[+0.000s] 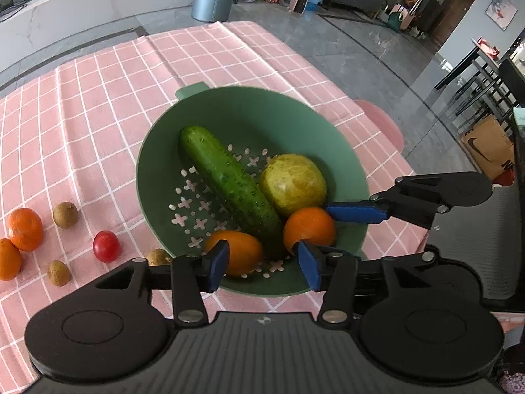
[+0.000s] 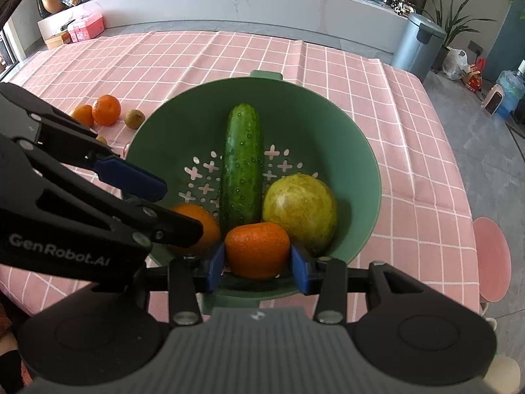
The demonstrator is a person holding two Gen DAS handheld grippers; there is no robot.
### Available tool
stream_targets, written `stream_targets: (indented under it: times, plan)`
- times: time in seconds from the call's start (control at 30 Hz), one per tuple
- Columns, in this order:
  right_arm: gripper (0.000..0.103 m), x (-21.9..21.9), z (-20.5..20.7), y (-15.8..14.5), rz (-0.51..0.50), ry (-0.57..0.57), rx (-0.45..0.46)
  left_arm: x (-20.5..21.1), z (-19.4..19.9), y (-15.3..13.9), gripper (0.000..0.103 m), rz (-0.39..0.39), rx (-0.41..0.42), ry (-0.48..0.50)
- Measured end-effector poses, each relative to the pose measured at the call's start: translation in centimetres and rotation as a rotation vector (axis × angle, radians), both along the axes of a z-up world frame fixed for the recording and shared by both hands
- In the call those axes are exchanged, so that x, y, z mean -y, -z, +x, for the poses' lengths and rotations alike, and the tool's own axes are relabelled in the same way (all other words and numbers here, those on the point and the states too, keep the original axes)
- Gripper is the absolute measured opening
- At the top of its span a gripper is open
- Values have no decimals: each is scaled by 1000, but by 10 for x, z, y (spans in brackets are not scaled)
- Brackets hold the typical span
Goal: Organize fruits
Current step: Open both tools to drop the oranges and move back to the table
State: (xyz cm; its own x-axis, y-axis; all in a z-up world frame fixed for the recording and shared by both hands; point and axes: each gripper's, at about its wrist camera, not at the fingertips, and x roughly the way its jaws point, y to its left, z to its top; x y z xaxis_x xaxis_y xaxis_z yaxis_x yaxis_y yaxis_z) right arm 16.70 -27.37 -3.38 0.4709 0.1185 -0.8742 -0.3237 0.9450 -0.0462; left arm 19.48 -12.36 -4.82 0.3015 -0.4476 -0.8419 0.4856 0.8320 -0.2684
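A green colander (image 1: 249,105) on the pink checked cloth holds a cucumber (image 1: 229,180) and a yellow-green round fruit (image 1: 293,184). My right gripper (image 2: 258,267) is shut on a mandarin (image 2: 257,249) low at the bowl's near side, with a blue pad against each flank. One of its fingers (image 1: 354,212) reaches in from the right. My left gripper (image 1: 263,264) is open inside the bowl. A small orange fruit (image 1: 238,256) lies between its jaws beside the left pad, clear of the right one. From the right wrist, the left gripper (image 2: 178,208) partly hides that fruit (image 2: 203,226).
Loose on the cloth left of the colander are two mandarins (image 1: 25,228), a cherry tomato (image 1: 105,246) and small brown fruits (image 1: 65,215). A pink stool (image 1: 380,121) stands past the table's right edge. A grey bin (image 2: 416,46) is on the floor beyond the far corner.
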Motion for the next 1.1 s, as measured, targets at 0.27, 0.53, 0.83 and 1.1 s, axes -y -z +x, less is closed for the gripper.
stream_targets:
  times: [0.27,0.53,0.83,1.1]
  plan:
    - [55,-3,-6,-19,-58,26,72,-13,-15,-25,60,-21,79,-29]
    - [58,-12,-20,-44,-13,96,200,-47,-33,-52,60,-1,196,-101]
    - [59,-57,-32,-45,55,115,342,-103,-43,-62,60,13,292,-245]
    - [58,-101,-30,-35,122,78,352,-138,-41,-51,60,45,301,-280]
